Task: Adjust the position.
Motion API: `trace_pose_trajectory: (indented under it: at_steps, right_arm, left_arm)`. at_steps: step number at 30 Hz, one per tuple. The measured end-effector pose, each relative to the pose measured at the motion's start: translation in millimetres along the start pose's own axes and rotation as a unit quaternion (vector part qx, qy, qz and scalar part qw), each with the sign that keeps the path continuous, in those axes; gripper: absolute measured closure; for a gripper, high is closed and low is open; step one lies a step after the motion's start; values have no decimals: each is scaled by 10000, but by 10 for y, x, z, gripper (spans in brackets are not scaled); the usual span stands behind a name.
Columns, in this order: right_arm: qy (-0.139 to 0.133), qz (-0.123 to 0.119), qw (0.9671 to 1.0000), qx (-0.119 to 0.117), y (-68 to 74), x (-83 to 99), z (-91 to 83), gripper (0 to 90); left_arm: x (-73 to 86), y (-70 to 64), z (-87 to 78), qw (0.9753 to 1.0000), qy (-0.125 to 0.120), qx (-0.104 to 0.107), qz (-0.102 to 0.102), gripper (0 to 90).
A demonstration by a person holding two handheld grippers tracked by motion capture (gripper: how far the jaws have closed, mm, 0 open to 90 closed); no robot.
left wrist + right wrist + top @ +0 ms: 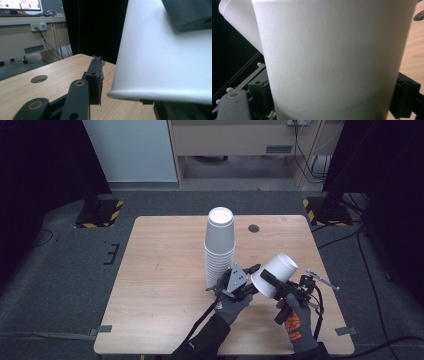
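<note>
A tall stack of white cups (pixel 219 247) stood upside down near the middle of my wooden table (pixel 160 270). My left gripper (pixel 239 282) sat just right of its base, jaws spread wide, one reaching under the rim of a single white cup (pixel 274 274). My right gripper (pixel 280 287) clamped that tilted cup across its body, above the table.

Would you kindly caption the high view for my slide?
Right gripper holds a white cup beside the cup stack.
</note>
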State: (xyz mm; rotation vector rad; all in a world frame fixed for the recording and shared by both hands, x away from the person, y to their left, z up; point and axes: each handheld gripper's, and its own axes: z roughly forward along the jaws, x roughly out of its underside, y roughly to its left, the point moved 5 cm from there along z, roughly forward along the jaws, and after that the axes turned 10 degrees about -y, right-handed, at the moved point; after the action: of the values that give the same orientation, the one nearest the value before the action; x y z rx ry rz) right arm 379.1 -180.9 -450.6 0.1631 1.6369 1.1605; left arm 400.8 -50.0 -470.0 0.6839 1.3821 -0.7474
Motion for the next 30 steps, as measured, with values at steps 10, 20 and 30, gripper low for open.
trace_pose_trajectory:
  at_steps: [10,20,30]
  right_arm:
    - [72,179,9998,-38,-44,14,13,142]
    - [9,259,9997,33,-122,-22,-4,142]
    - [12,143,9999,77,-143,-44,0,121]
  left_arm:
    - [26,19,-51,9999,7,126,-62,750]
    - [57,11,-97,9996,131,250,-37,829]
    - [53,12,-178,9988,303,383,8,834]
